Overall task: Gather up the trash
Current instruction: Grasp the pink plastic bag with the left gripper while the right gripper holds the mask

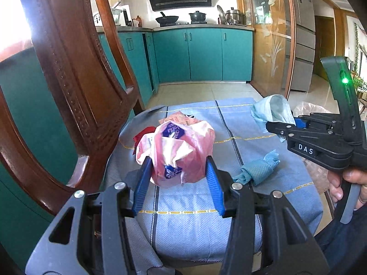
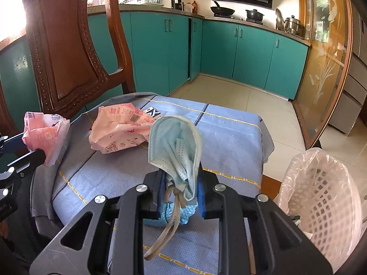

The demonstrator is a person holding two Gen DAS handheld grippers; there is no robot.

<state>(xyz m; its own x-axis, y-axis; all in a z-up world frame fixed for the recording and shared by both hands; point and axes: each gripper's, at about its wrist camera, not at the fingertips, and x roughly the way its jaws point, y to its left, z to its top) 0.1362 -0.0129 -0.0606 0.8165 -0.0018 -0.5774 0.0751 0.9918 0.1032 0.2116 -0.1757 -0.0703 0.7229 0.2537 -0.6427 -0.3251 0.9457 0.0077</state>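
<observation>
- Gripping a crumpled pink plastic wrapper (image 1: 181, 151), the left gripper (image 1: 179, 171) fills the lower centre of the left wrist view; both blue pads (image 1: 143, 183) press on the bundle, which carries blue printed patches and sits lifted clear of the cloth.
- From the right wrist view the same wrapper (image 2: 44, 135) shows at the left edge, held by the left gripper's dark fingers.
- Clamped in the right gripper (image 2: 180, 192), at the lower centre of that view, is a light blue face mask (image 2: 176, 146); its folded body stands up above the pads and its pale ear loops (image 2: 165, 226) dangle down toward the bottom of the frame.
- In the left wrist view that gripper (image 1: 282, 128) enters from the right edge with the mask (image 1: 273, 110) at its tip, and a hand (image 1: 344, 183) wraps the handle at lower right.
- A blue checked cloth (image 1: 197, 217) covers the seat of a carved wooden chair (image 1: 75, 73), which rises at the upper left.
- On the cloth lie a second pink printed wrapper (image 2: 119, 130), left of centre in the right wrist view, and a twisted blue rag (image 1: 254, 171), just right of the left gripper.
- A white lattice bin (image 2: 321, 197) lined with a clear bag stands at the lower right of the right wrist view, beside the chair.
- Teal kitchen cabinets (image 2: 247, 52) run across the background.
</observation>
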